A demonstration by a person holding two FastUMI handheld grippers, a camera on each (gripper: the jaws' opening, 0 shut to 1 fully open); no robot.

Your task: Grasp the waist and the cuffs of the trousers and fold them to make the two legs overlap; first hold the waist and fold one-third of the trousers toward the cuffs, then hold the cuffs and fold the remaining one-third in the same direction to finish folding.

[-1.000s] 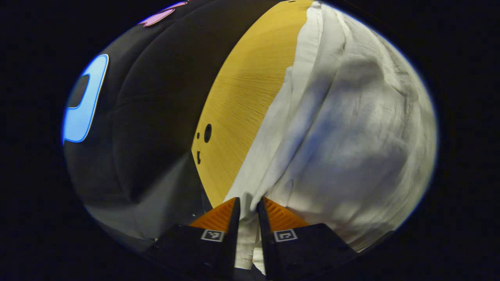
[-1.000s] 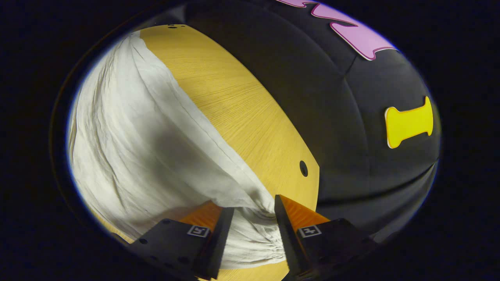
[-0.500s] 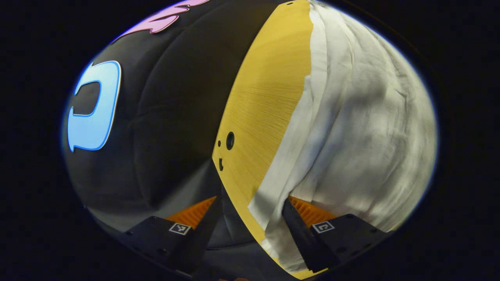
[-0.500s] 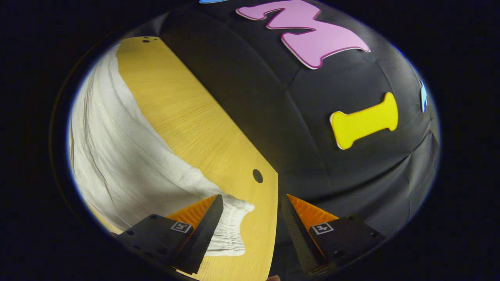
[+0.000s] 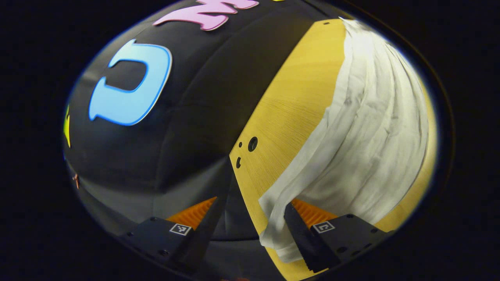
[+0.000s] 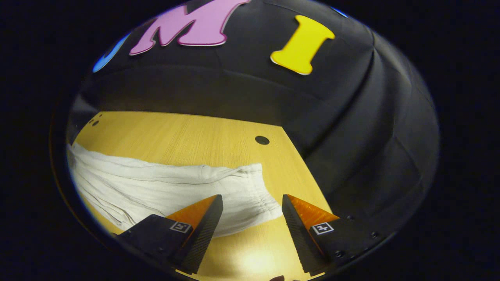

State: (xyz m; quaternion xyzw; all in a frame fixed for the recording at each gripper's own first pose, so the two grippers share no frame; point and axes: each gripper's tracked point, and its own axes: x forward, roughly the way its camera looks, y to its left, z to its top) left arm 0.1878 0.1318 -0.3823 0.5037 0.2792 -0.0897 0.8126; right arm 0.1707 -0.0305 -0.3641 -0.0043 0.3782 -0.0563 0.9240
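White trousers lie on the yellow wooden table, their legs laid over each other in a long wrinkled strip. In the left gripper view the cuff end rests near the table's corner, just inside my left gripper, which is open and holds nothing. In the right gripper view the trousers stretch to the left, and the gathered elastic waist lies flat between and just beyond the fingers of my right gripper. That gripper is open, above the waist, apart from the cloth.
The table has small round holes near its corners. The black booth wall stands close behind the table's far edge. Bare wood runs beside the trousers on the far side.
Both grippers have let go of the trousers and opened. Both have pulled back and up from the cloth, and the right one has turned so the table looks level.
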